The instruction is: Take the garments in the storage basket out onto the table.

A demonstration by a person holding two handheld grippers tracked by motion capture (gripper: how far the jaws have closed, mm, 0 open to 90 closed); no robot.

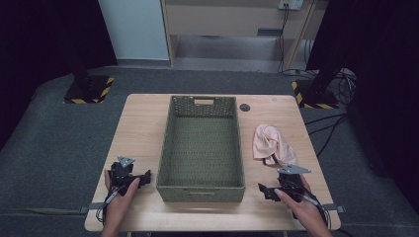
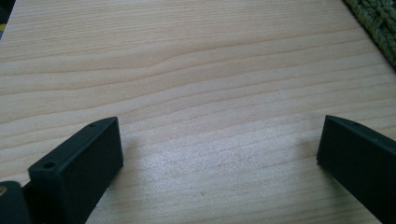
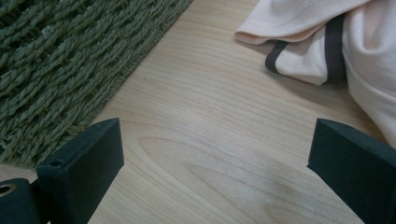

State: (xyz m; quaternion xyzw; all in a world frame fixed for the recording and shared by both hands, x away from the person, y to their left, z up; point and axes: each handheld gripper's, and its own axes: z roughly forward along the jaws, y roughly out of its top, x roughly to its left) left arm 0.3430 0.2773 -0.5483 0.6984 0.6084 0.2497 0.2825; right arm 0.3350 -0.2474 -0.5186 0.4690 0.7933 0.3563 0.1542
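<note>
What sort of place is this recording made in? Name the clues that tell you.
Probably a recording room or lab, not a home. Black curtains hang on both sides, a stand base with yellow and black warning stripes sits on the grey carpet, and cables trail beside the small wooden table.

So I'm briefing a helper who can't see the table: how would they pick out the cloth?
Start at the green woven basket in the middle of the wooden table. To its right lies a crumpled pale pink cloth, just ahead of the right gripper. It is the one soft thing there, with dark trim.
</note>
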